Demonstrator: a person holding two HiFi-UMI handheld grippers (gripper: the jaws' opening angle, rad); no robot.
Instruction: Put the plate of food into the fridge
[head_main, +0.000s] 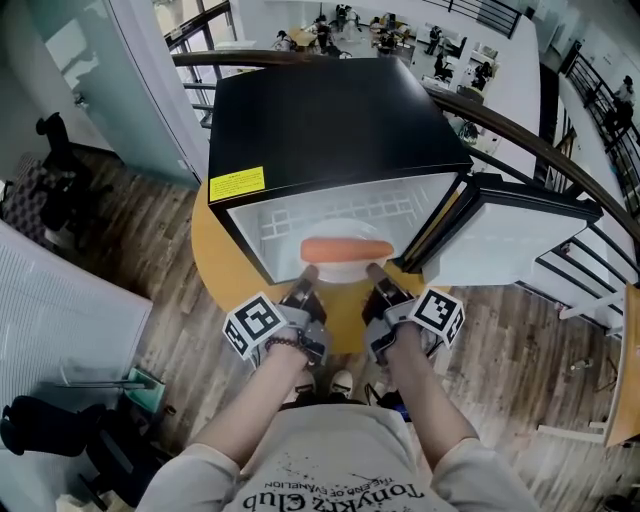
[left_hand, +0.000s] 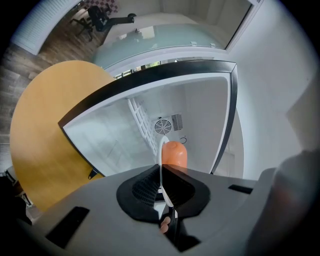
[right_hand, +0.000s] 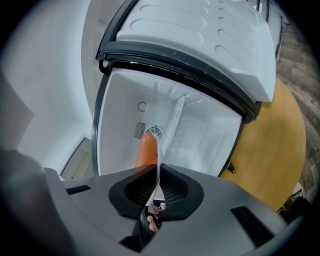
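Clamping opposite rims, the left gripper and right gripper were closed thin on the white plate. Both sides would best be kept level and advanced together, lest the orange food be rolled off. The plate was held between the grippers, at the threshold of the open fridge, its wire shelf beyond.

White plate held level at the fridge mouth, one long orange food piece (sausage-like) lying across it. Left gripper and right gripper each clamped the near rim, one per side. Fridge was small, black outside, white inside, wire shelf at the back. Door stood swung wide open to the right.
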